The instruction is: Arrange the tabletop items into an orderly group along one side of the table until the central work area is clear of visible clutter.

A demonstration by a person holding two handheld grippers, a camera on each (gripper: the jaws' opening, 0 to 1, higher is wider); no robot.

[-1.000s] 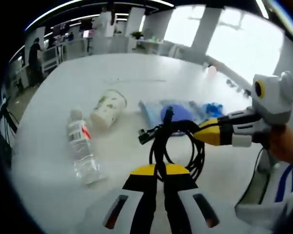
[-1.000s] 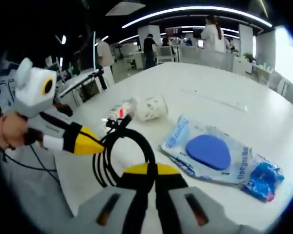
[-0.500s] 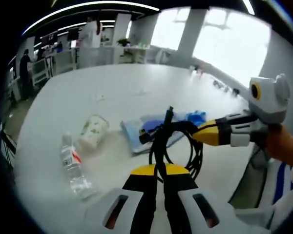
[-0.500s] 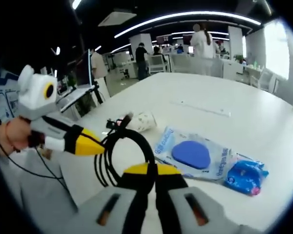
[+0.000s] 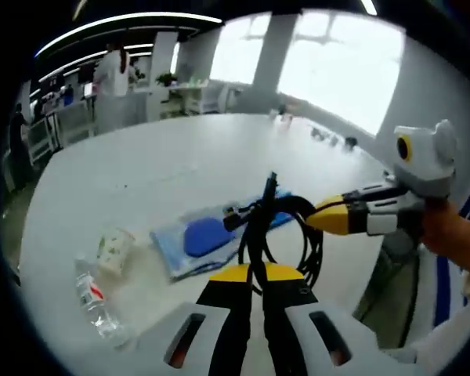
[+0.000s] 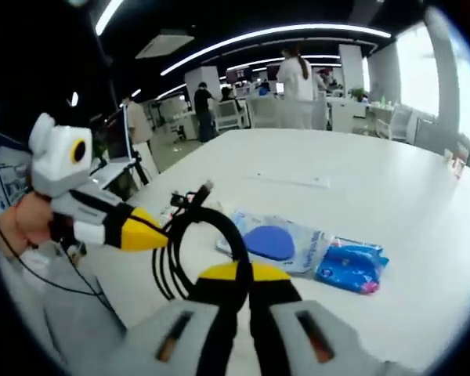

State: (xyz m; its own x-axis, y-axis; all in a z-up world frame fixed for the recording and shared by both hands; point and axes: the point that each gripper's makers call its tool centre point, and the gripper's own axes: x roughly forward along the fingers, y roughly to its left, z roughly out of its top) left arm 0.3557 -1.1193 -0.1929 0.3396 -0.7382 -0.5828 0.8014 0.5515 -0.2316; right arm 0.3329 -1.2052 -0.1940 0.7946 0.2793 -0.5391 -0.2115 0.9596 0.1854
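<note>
Cable first: the coiled black cable [image 5: 286,235] hangs above the white table [image 5: 180,157], pinched from two sides. In the left gripper view the left gripper [image 5: 255,270] has its yellow-tipped jaws pressed together on the near strands of the coil, and the right gripper [image 5: 317,217] comes in from the right with its jaws also closed on the loop. In the right gripper view the same cable [image 6: 200,235] rises from the right gripper [image 6: 235,274], while the left gripper [image 6: 153,235] bites it from the left, held by a person's hand [image 6: 19,223].

The cable is a loose bundle of several round turns, with a short connector end sticking up from the top of the coil.

Beyond the cable on the table lies a clear plastic pouch holding a blue oval pad [image 5: 200,239], also in the right gripper view [image 6: 278,243], with a small crumpled blue packet [image 6: 352,265] touching its far end. Left of the pouch lie a tipped paper cup with a green print [image 5: 112,251] and a clear plastic water bottle with a red label [image 5: 92,301], both on their sides.

Compared with a second ago, both cameras sit higher and farther from the table items, which look smaller; the grip on the cable is unchanged.
</note>
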